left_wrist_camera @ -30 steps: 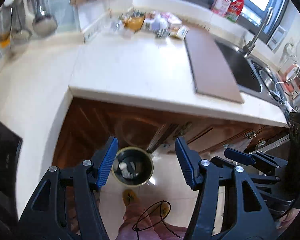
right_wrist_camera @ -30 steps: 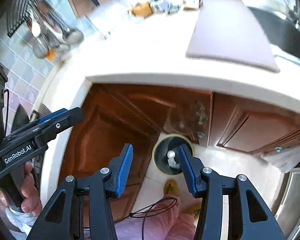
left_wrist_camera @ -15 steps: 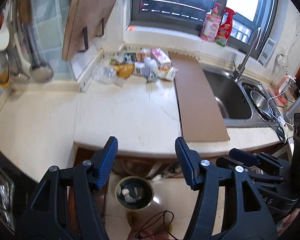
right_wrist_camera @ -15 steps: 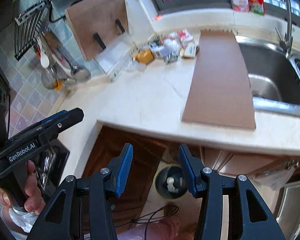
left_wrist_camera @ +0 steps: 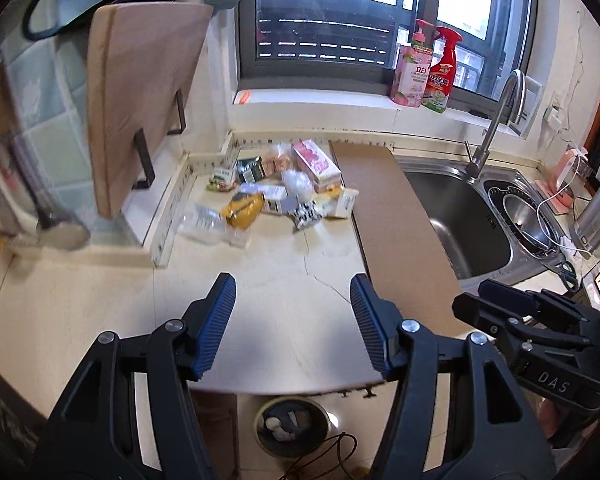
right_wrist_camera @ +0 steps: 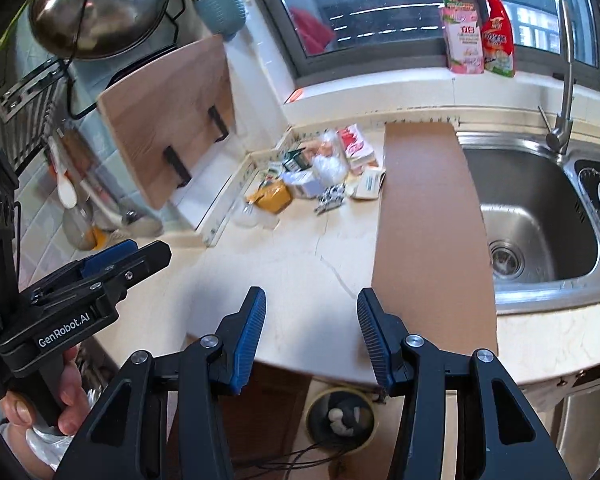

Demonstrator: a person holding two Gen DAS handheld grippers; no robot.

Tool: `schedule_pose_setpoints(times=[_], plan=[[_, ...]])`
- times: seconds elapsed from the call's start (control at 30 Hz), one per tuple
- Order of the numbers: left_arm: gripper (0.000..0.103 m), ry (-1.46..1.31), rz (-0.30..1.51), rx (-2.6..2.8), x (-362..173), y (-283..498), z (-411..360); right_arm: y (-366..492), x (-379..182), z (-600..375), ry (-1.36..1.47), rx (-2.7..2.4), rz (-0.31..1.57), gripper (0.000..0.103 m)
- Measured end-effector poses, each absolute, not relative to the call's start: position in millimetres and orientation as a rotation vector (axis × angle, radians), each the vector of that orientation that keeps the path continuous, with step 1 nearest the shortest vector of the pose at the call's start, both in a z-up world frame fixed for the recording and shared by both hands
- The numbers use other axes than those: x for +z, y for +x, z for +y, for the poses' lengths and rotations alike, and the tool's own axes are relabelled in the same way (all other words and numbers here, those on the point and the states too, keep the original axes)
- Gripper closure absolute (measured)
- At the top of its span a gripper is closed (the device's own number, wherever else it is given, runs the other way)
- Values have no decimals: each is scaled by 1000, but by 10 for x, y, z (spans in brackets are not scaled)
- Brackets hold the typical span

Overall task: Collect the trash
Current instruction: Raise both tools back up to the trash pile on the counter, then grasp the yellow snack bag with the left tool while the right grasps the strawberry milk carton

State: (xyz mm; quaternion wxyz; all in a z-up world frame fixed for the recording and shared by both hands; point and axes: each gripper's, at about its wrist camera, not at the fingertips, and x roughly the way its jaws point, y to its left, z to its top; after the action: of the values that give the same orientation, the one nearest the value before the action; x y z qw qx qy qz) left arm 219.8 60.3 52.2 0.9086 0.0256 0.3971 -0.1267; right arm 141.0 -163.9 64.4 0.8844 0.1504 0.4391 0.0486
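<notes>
Item: trash pile [left_wrist_camera: 278, 184], heaped at the back corner of the countertop [left_wrist_camera: 284, 320], between the wall trim and the brown mat [left_wrist_camera: 396, 232], well apart from both grippers.

1. Pink carton [left_wrist_camera: 315, 163]. Largest piece; we judge it light and stiff. Its long axis runs from the wall toward the counter front, angled toward the mat. We would grip across the narrow sides at mid-length.
2. Clear plastic bag [left_wrist_camera: 208, 224], nearest the trim. Soft, slippery, almost weightless by our estimate; no clear axis. We would pinch a raised fold.
3. Yellow pouch [left_wrist_camera: 242, 207]. Crumpled and pliable; long axis roughly left to right. Any bunched edge serves.
4. White flat pack [left_wrist_camera: 346, 202], beside the mat. Thin and light; it may need an edge lifted first. Long axis roughly wall to front.
5. Black-and-white wrapper [left_wrist_camera: 306, 216]. Smallest, crinkly, easily pushed aside.

Destination: waste bin [left_wrist_camera: 292, 426] on the floor below the counter edge, already holding some pieces.

Left gripper [left_wrist_camera: 292, 320]: released, jaws wide, nothing between them, over bare counter.
Right gripper [right_wrist_camera: 310, 330]: likewise spread and unloaded.
</notes>
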Motion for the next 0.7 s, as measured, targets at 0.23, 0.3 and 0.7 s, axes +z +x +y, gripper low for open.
schedule_pose_setpoints(times=[0.23,0.3,0.7], plan=[[46,45,849,-249,337,2620,660,1929,571,-1700,320,76,926,54],[46,37,868,-239,242,2739,677,2136,543,-1716,309,86,936,54],[46,-35,973,-141,-257,3761,562,3583,22,-2099,273,189,1036,54]])
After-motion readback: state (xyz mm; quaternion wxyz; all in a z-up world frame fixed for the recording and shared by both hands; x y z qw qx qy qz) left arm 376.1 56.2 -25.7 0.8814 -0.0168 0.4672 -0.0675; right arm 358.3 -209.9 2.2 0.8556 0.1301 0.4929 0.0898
